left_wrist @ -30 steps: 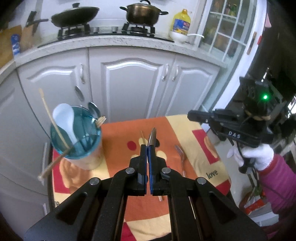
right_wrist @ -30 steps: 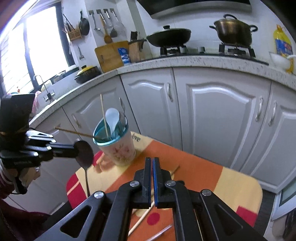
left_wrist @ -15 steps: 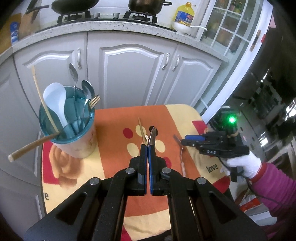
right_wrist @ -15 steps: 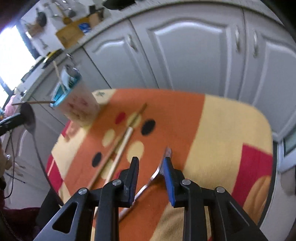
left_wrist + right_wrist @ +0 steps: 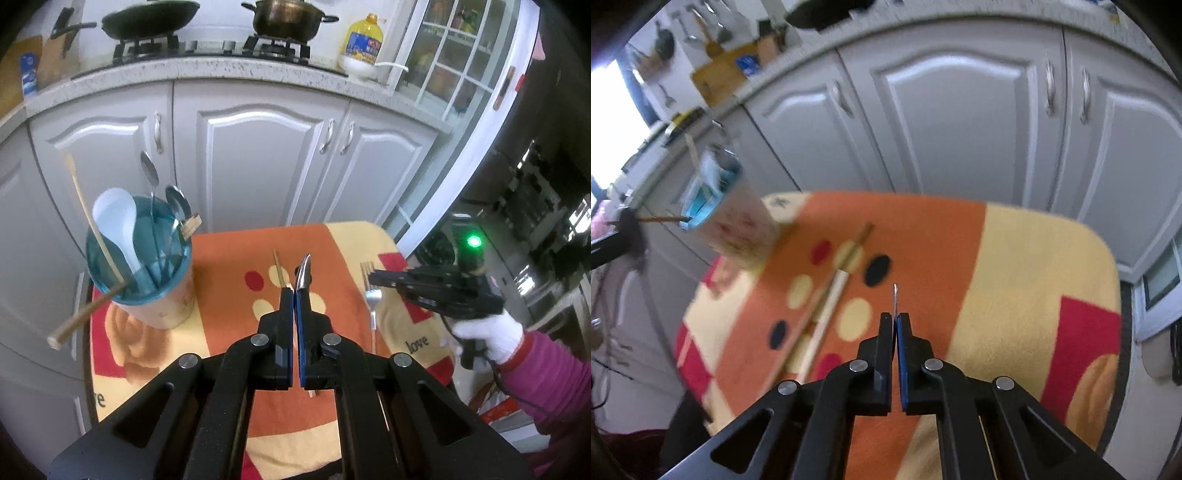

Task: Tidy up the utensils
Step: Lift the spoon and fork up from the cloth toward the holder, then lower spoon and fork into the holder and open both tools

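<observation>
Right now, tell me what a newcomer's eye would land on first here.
First, the blue-rimmed cup crammed with a white spoon, metal spoons and chopsticks, at the left of the orange patterned cloth. Next, the left hand-held gripper, shut on a metal spoon seen edge-on. At the cloth's right, the right hand-held gripper pinches a fork.

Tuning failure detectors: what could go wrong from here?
1. Right gripper pinches the fork near its tines, only a thin edge between the pads; it may swing or slip on lifting.
2. The cup is crowded, one chopstick leaning far out; adding the left gripper's spoon could snag it or tip the cup.
</observation>
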